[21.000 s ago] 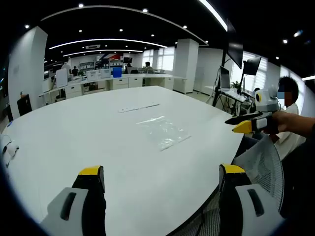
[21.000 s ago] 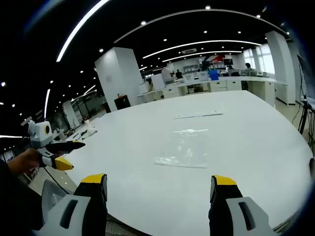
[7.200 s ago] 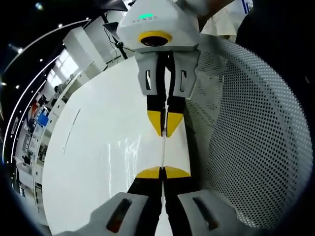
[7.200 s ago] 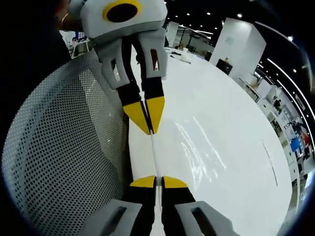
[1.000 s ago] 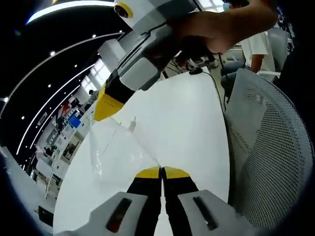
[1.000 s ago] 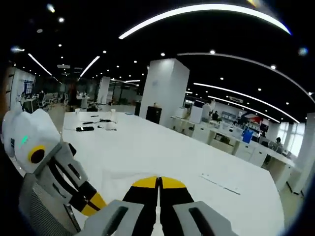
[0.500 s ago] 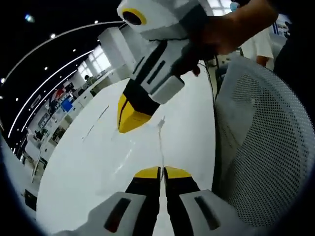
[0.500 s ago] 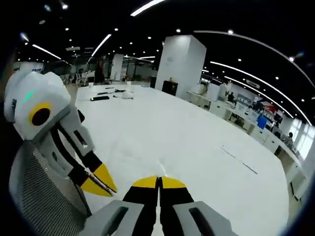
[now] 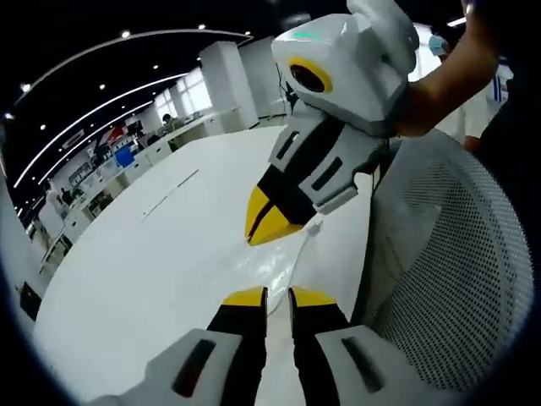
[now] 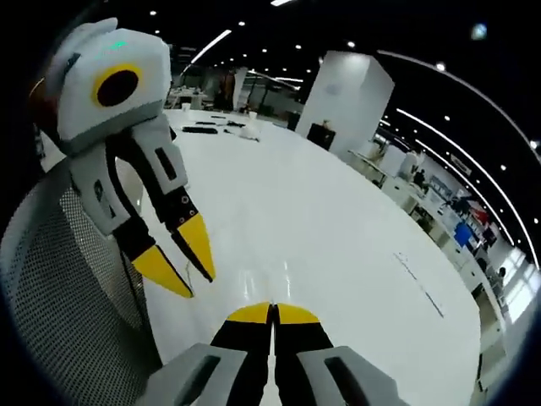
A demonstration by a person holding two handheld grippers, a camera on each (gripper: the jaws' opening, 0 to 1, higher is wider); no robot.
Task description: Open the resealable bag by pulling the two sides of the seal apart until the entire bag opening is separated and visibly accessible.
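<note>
- In the left gripper view, the white table point(image 9: 127, 279) spreads across the left, with a thin strip point(image 9: 172, 191) lying far out on it.
- Left gripper point(image 9: 277, 295): jaws slightly parted, a narrow gap between the yellow tips. In the right gripper view it point(image 10: 184, 258) comes in from the left with its tips apart.
- Bag point(image 9: 283, 264): clear film, hard to make out, lying on the table just beyond the left tips and under the right gripper's tips.
- Right gripper point(image 9: 269, 222), held by a hand point(image 9: 439, 80), hangs over the bag, tips together. In its own view it point(image 10: 272, 314) is clenched; whether film sits between the tips cannot be told.
- A mesh chair back point(image 9: 448, 279) fills the right.
</note>
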